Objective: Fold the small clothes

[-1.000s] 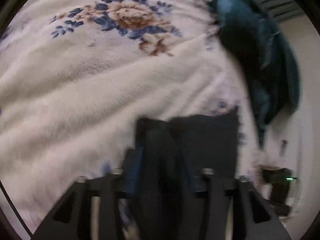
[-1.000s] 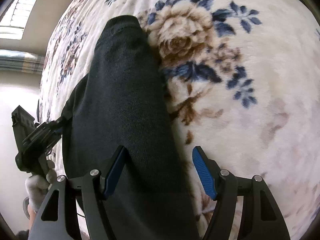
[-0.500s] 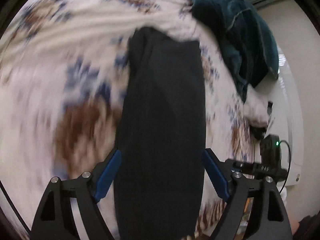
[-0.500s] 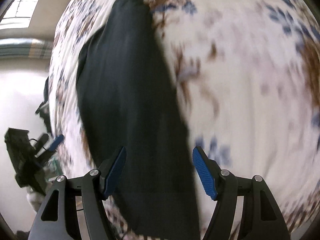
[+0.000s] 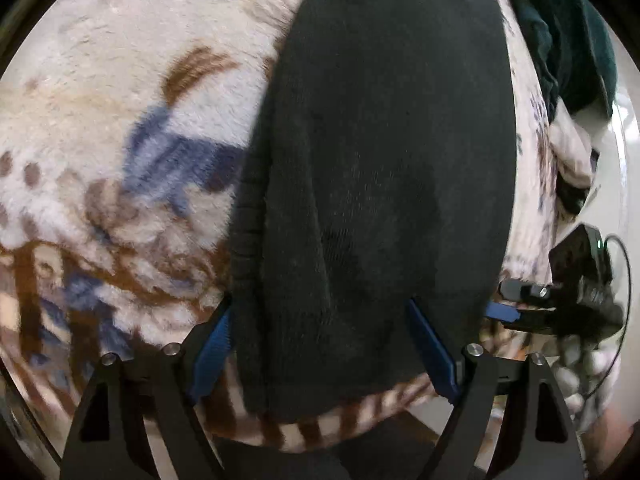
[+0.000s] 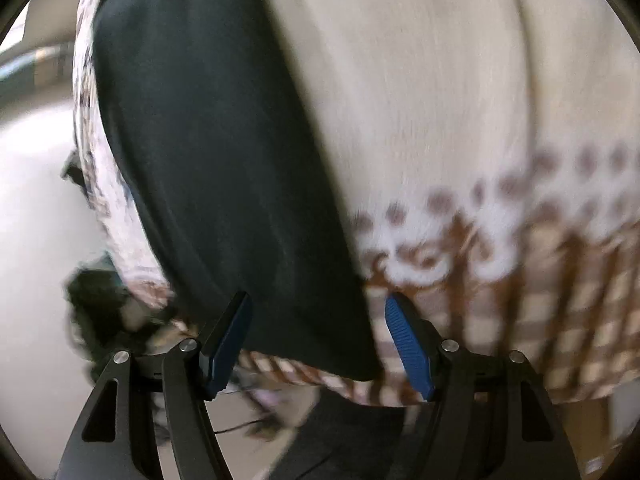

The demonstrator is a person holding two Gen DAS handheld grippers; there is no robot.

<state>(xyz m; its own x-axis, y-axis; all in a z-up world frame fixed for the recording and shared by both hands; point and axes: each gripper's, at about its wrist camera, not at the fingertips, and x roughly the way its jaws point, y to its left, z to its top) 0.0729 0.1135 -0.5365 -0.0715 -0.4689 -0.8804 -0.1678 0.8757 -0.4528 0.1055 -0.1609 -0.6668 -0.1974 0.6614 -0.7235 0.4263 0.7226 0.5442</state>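
Note:
A black knitted garment [image 5: 380, 168] lies folded in a long strip on a cream floral blanket [image 5: 120, 120]. My left gripper [image 5: 320, 340] is open, its blue pads on either side of the strip's near end, holding nothing. In the right wrist view the same black garment [image 6: 216, 160] runs up the left half, over the blanket [image 6: 460, 100]. My right gripper [image 6: 318, 336] is open above the garment's near right corner, at the blanket's checked border. The other gripper [image 5: 576, 292] shows at the right of the left wrist view.
A dark teal cloth [image 5: 568, 40] lies heaped at the blanket's far right. The blanket's brown striped edge [image 5: 320, 428] hangs just below the garment's near end, with dark floor beyond. A pale wall or floor [image 6: 36, 220] lies left of the bed.
The left gripper, shut on the black garment a second ago, has opened and let it lie flat. Both grippers have drawn back toward the blanket's near edge.

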